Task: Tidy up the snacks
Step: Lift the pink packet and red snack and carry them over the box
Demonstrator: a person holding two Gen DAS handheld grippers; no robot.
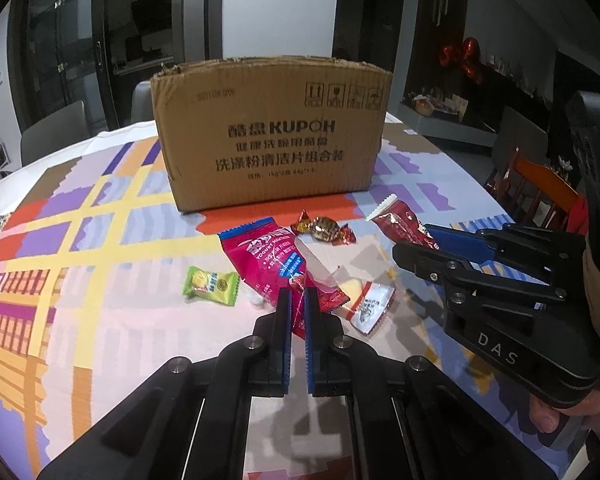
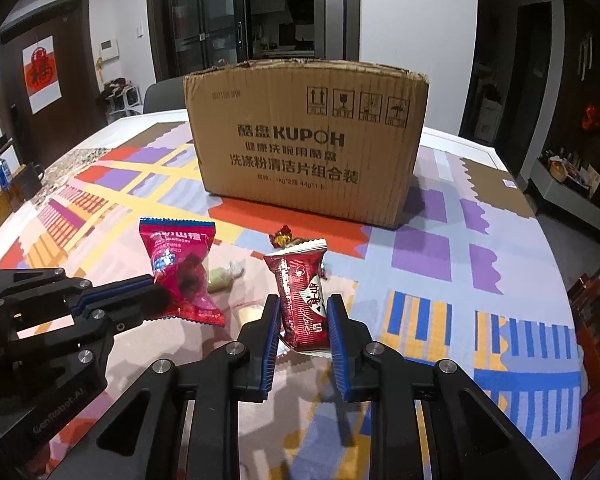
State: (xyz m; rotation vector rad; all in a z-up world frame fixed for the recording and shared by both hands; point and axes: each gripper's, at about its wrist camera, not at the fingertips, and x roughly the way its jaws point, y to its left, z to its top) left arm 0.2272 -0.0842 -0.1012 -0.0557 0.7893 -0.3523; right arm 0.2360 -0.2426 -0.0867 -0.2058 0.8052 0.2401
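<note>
Dim room, patterned tablecloth [image 1: 100, 320], cardboard box [image 1: 272, 136] behind. Left gripper [image 1: 298, 300] clamped on pink hawthorn packet [image 1: 268, 256], right gripper [image 2: 303, 316] pinching dark red packet [image 2: 300, 292]. Light, crinkly, slippery; probably safest held mid-body.

A brown cardboard box [image 2: 306, 140] stands on a tablecloth [image 2: 460, 240] patterned in purple, yellow, orange and blue blocks.

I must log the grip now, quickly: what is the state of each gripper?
Left gripper: closed, holding the pink hawthorn snack packet by its end.
Right gripper: closed, holding the dark red snack packet.
</note>
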